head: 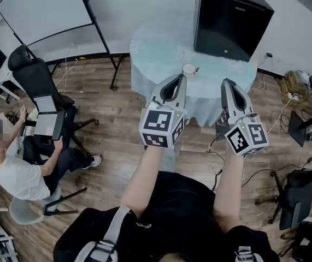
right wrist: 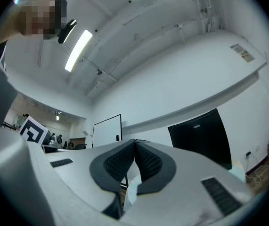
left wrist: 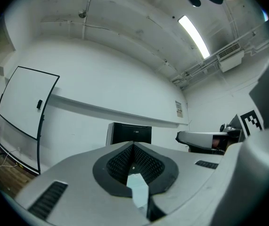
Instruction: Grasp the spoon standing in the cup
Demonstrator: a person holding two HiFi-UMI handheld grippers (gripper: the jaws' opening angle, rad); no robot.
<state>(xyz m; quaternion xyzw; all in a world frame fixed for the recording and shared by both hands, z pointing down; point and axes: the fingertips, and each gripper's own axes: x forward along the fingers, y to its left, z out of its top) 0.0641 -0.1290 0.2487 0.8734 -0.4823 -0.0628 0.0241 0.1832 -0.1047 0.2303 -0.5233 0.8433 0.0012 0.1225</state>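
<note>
A white cup (head: 189, 69) stands near the front edge of a round table (head: 156, 48) covered in pale blue cloth. The spoon in it is too small to make out. My left gripper (head: 181, 77) is held in the air just short of the cup, with its jaws pressed together and nothing between them. My right gripper (head: 225, 82) is held beside it to the right, also shut and empty. Both gripper views look upward at the wall and ceiling; the left gripper (left wrist: 133, 146) and the right gripper (right wrist: 135, 143) show closed pads, and neither view shows the cup.
A black cabinet (head: 229, 18) stands on the table behind the cup. A whiteboard on a stand (head: 46, 10) is at the back left. A person (head: 13, 168) sits at the left near an office chair (head: 35, 75). Cables and gear (head: 298, 91) lie on the floor at the right.
</note>
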